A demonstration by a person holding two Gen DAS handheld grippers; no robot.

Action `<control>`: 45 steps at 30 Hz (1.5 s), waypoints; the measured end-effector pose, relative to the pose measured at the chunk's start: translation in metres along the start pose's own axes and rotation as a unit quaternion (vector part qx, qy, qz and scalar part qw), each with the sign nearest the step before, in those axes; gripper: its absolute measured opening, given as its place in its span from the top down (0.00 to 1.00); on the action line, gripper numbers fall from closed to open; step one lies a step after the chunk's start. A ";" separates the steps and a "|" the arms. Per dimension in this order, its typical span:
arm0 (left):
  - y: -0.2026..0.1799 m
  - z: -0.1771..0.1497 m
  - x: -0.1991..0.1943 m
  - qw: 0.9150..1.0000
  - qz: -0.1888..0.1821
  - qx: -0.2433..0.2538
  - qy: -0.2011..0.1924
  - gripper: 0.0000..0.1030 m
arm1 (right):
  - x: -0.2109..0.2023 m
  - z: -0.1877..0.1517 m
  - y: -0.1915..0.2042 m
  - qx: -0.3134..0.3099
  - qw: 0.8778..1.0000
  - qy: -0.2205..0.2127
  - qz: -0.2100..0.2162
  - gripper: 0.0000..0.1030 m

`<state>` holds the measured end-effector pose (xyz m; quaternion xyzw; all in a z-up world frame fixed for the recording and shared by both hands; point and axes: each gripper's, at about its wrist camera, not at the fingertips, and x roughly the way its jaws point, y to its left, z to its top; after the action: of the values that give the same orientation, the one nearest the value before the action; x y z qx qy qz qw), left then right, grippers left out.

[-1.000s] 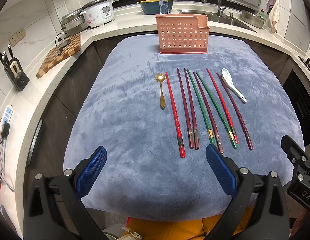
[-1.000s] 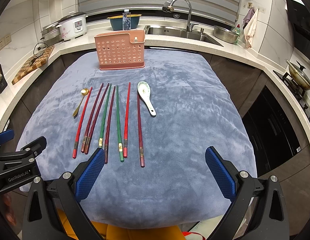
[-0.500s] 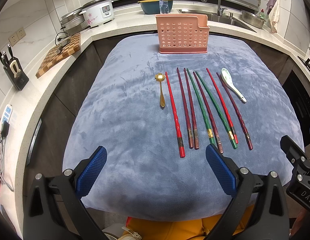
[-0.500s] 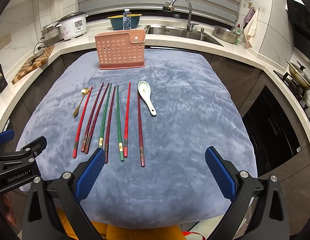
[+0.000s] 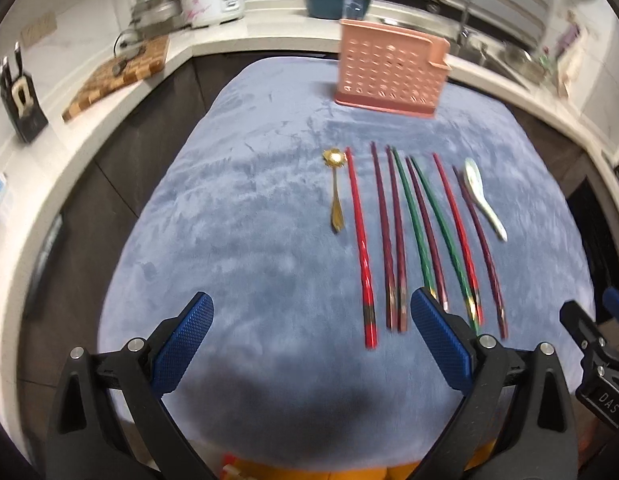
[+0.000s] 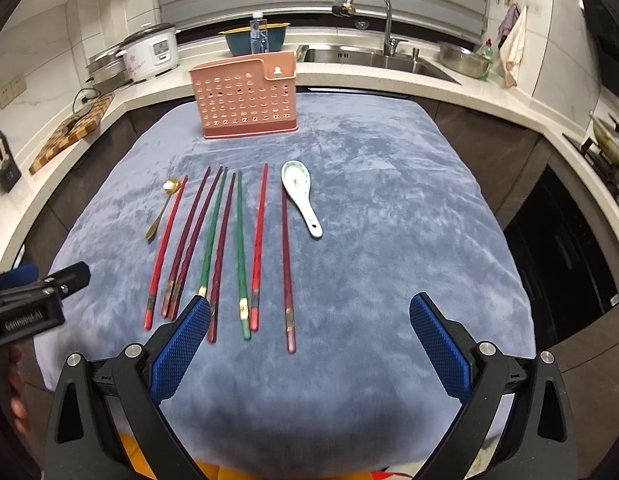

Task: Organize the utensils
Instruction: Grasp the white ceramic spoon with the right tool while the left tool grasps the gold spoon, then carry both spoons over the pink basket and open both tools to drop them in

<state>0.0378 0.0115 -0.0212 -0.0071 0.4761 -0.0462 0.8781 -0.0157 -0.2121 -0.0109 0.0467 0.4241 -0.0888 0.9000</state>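
Note:
Several red, maroon and green chopsticks (image 6: 239, 240) (image 5: 397, 236) lie side by side on a blue-grey cloth (image 6: 389, 220). A small gold spoon (image 5: 336, 192) (image 6: 162, 208) lies at their left, a white ceramic spoon (image 6: 303, 198) (image 5: 483, 198) at their right. A pink perforated utensil holder (image 6: 245, 100) (image 5: 389, 70) stands upright at the cloth's far edge. My left gripper (image 5: 309, 320) is open above the near left cloth, its right finger over the chopstick ends. My right gripper (image 6: 309, 320) is open above the near cloth, right of the chopsticks.
The counter wraps around with a rice cooker (image 6: 149, 54), a wooden cutting board (image 6: 75, 130), a knife block (image 6: 1, 160), a blue bowl (image 6: 255, 38) and a sink with a faucet (image 6: 373, 12). A stove pan (image 6: 611, 144) sits at the right.
The left gripper has moved forward and tilted; its view is now blurred, with the chopsticks closer. The right gripper has barely moved.

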 end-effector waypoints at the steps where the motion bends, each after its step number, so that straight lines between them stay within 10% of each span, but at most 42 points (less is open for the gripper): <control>1: 0.005 0.006 0.006 1.000 -0.002 -0.007 0.001 0.08 | 0.004 0.004 -0.002 0.003 1.000 -0.001 0.000 0.07; 6: 0.014 0.028 0.040 1.000 -0.007 -0.019 0.010 0.09 | 0.043 0.029 -0.011 0.018 1.000 0.001 0.017 0.10; 23: 0.011 0.051 0.121 0.998 -0.031 -0.003 0.057 0.50 | 0.164 0.061 -0.016 0.040 0.995 0.072 0.051 0.69; 32: 0.000 0.050 0.125 0.997 -0.060 0.015 0.052 0.92 | 0.163 0.058 -0.005 0.006 0.997 0.063 0.049 0.87; 45: 0.010 0.060 0.076 0.997 -0.079 -0.006 0.001 0.99 | 0.112 0.069 -0.016 0.017 0.998 0.018 0.051 0.91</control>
<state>0.1301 0.0124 -0.0529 -0.0498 0.4755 -0.1131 0.8710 0.1033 -0.2523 -0.0534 0.0846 0.4358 -0.0493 0.8947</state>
